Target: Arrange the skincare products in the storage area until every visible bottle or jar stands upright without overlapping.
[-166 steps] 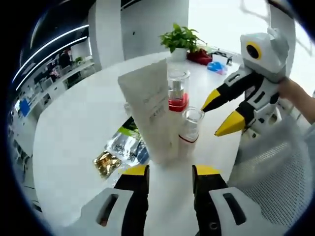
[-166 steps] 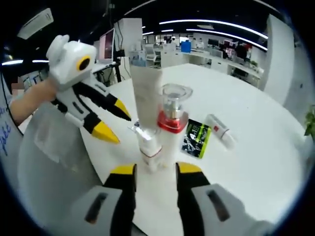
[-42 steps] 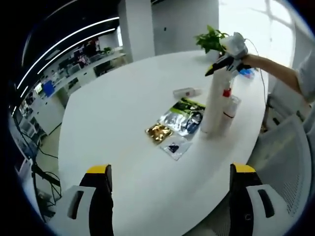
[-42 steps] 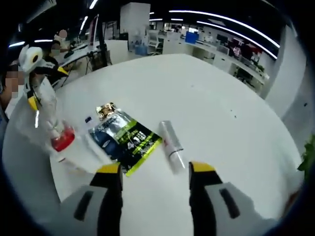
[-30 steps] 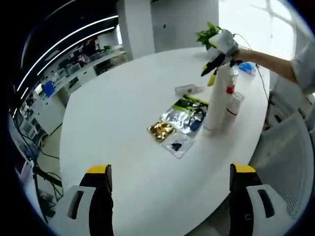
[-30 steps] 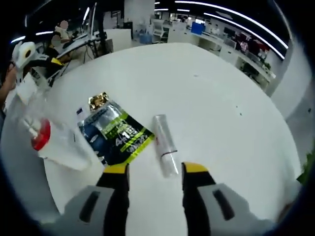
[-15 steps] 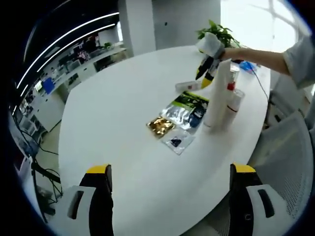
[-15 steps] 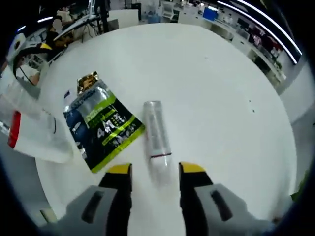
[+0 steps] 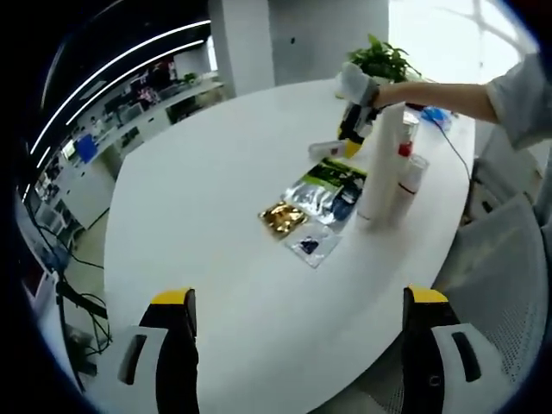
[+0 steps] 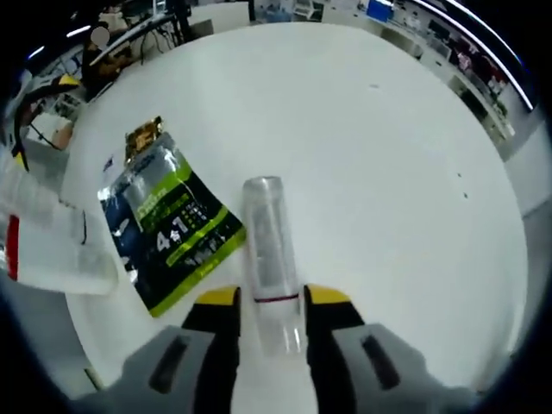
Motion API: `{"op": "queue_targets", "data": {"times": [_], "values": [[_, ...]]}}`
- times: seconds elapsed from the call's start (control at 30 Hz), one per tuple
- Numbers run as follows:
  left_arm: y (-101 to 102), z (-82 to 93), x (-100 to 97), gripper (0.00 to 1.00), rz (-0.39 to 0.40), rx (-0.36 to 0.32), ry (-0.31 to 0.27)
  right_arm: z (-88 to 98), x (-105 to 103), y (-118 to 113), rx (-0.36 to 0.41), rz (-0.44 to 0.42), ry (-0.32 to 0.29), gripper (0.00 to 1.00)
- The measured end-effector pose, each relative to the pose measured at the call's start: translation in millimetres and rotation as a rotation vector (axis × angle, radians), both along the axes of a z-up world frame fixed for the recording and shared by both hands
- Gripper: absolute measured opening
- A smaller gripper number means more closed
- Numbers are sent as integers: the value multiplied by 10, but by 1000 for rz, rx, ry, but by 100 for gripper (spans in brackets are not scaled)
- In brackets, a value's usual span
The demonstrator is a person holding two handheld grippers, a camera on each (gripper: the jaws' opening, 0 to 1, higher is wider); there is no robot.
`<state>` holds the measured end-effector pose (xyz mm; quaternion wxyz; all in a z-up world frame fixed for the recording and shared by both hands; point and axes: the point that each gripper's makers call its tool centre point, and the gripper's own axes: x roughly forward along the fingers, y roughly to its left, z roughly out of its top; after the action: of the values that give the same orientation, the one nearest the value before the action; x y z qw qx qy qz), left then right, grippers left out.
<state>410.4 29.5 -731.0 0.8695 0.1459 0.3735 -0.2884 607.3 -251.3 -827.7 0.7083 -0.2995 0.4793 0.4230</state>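
Note:
A clear bottle [image 10: 269, 259] with a thin red ring lies flat on the white table [image 10: 388, 155], its near end between my right gripper's [image 10: 272, 297] jaws. They press against both its sides, so the gripper is shut on it. In the left gripper view this right gripper [image 9: 351, 145], held by a hand, is tipped down onto the lying bottle [image 9: 323, 152]. Beside it a tall white tube [image 9: 379, 164], a red-banded pump bottle [image 9: 402, 142] and a small clear bottle [image 9: 411, 177] stand upright. My left gripper [image 9: 299, 296] hangs wide open and holds nothing, far back from them.
A green and silver sachet [image 10: 177, 237], a gold sachet [image 10: 142, 138] and a small clear sachet [image 9: 312, 246] lie flat beside the bottle. A potted plant [image 9: 384, 62] stands at the table's far edge. A mesh chair [image 9: 500, 285] is on the right.
My right gripper has come down over the lying bottle and its jaws have narrowed onto it. The left gripper has stayed back and wide open.

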Motion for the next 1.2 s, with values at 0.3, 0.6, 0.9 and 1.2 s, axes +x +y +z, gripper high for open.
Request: {"op": "queue_targets", "data": {"times": [0.3,0.6,0.9,1.2], "values": [[-97,-34,-1,97,-25,-5,7,-18,20,-19,-5,-17,21,25],[-182,34,7,97,-50,-12,-11,-43,30,-29,-5,-33,25,20],[-170,114,13,97,-49,-10,-31,-43,6,-48,-24,-38,21,18],[-171,146,-27,97,-55,1,-37,79,-202,-30,-14,16,-23,18]]}}
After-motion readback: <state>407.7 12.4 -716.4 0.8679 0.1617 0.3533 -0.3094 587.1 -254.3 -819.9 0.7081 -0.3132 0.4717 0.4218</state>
